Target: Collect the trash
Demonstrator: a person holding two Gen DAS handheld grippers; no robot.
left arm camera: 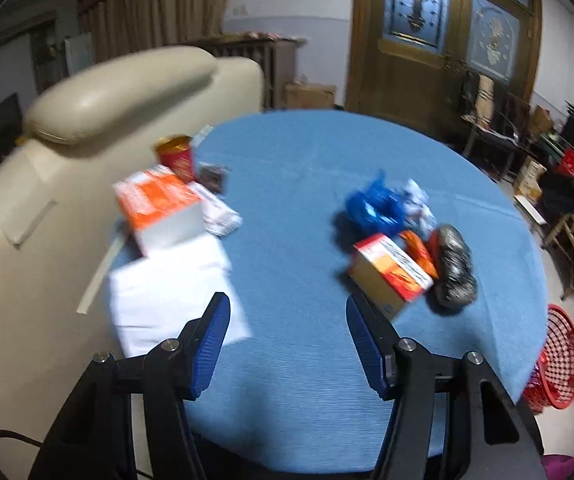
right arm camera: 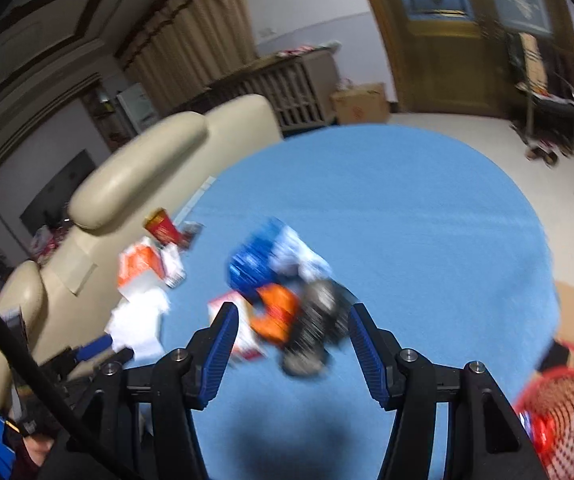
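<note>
Both tools, the left tool [left arm camera: 288, 322] and right tool [right arm camera: 293, 330], hang wide and empty above the bench [left arm camera: 307, 168], approaching the trash pile [right arm camera: 287, 300] ahead; next, descend and grip one piece.

Landmark: round blue table [left arm camera: 307, 168] | left of it: cream leather sofa [left arm camera: 99, 92] | beyond sofa: tan curtains [left arm camera: 159, 4], slatted radiator cover [left arm camera: 255, 56] | behind table: wooden double door [left arm camera: 443, 36] with blue decorated glass | right of table: cluttered wooden furniture [left arm camera: 499, 128] | walls: pale | floor [right arm camera: 467, 136]: light
</note>
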